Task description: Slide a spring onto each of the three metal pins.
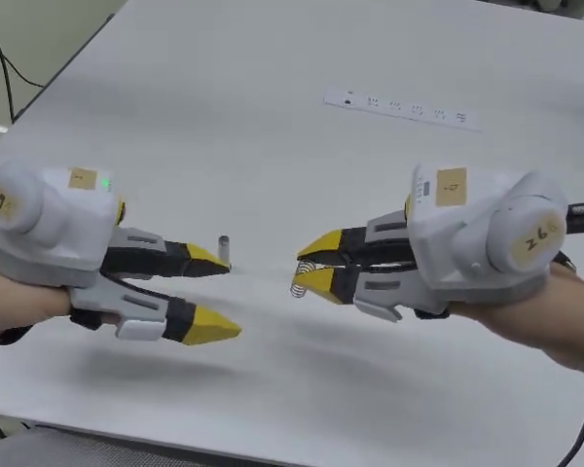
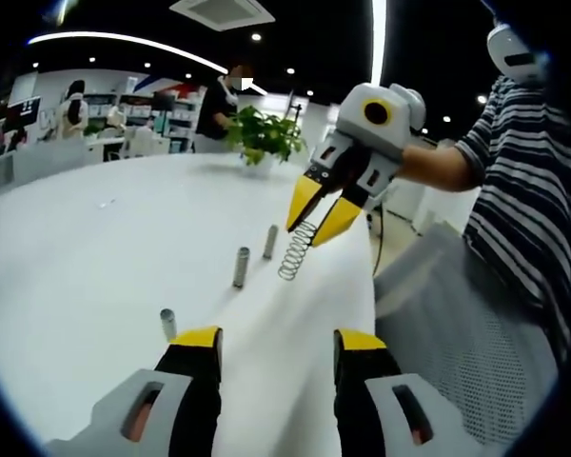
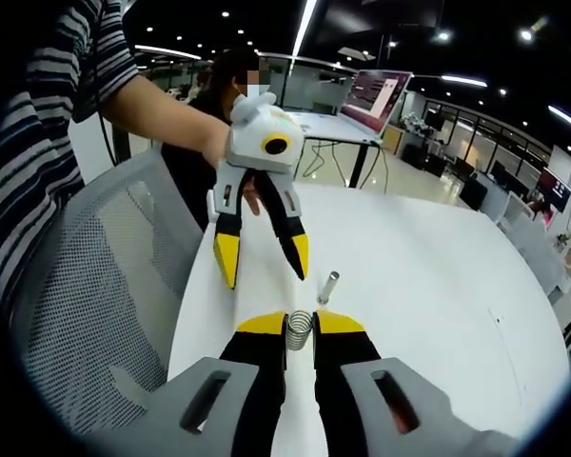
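Head view, lower centre: the white, smooth-topped workbench (image 1: 273,146) is carrying both tools.

- Left gripper (image 1: 229,297), grey plastic body with black jaws and yellow wedge tips, is sitting at the left of the frame. Its jaws are gaping wide and gripping nothing. In the left gripper view the same tips (image 2: 279,335) are rising from the bottom edge, well apart.
- Right gripper (image 1: 307,269), of matching build, is pointing in from the right. Its jaws are pinching narrow on the thin coiled steel spring (image 1: 298,289), which is dangling from the tips. In the left gripper view the coil (image 2: 295,252) is hanging slantwise below the right gripper (image 2: 309,228).
- Three short cylindrical metal pins are standing upright in a row in the left gripper view: nearest (image 2: 168,324), middle (image 2: 240,267), farthest (image 2: 269,242). The spring is hanging just beside the farthest, apart from it.
- White flat power strip (image 1: 404,109) is lying at the upper right, well apart.
- Grey mesh chair back (image 3: 86,314) is showing at the left of the right gripper view.
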The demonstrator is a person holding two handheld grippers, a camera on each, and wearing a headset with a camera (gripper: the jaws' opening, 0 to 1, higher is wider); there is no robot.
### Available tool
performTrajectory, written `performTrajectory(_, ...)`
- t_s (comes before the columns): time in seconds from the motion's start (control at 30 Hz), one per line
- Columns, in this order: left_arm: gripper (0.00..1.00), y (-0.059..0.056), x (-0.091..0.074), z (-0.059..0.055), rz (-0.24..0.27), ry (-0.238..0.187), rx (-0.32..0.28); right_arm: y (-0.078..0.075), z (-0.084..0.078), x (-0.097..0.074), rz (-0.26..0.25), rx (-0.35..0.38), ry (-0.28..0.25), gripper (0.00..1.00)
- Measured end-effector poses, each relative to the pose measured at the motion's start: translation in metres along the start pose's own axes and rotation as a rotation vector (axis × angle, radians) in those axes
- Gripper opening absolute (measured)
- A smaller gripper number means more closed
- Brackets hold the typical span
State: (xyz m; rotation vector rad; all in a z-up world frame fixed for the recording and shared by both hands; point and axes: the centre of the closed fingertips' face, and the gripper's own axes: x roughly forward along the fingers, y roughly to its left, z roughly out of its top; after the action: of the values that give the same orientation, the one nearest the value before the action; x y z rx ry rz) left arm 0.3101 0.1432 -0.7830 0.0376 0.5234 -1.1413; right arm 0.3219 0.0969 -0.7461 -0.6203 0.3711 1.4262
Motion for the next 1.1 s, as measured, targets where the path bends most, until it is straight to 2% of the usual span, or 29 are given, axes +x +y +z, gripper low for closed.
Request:
performTrajectory(0.07, 0.44, 0.003, -0.005, -0.004, 0.017, 0.000, -0.007, 0.000, -0.001, 0.001, -0.003, -0.002, 0.003, 0.07)
performTrajectory(0.3, 0.64, 0.019, -0.017, -0.009, 0.103, -0.018, -0.021, -0.002, -0.003, 0.003, -0.011, 0.008, 0.001, 0.07)
performTrajectory(0.53, 0.84, 0.027, -0.024, -0.011, 0.157, -0.045, -0.038, -0.005, -0.004, 0.007, -0.017, 0.020, 0.004, 0.07)
performTrajectory(0.73, 0.97, 0.034, -0.027, -0.010, 0.195, -0.068, -0.055, -0.006, -0.004, 0.013, -0.008, 0.015, 0.017, 0.07)
performTrajectory(1.1, 0.98, 0.034, -0.027, -0.009, 0.197, -0.077, -0.060, -0.007, 0.001, 0.029, 0.024, -0.009, 0.033, 0.07)
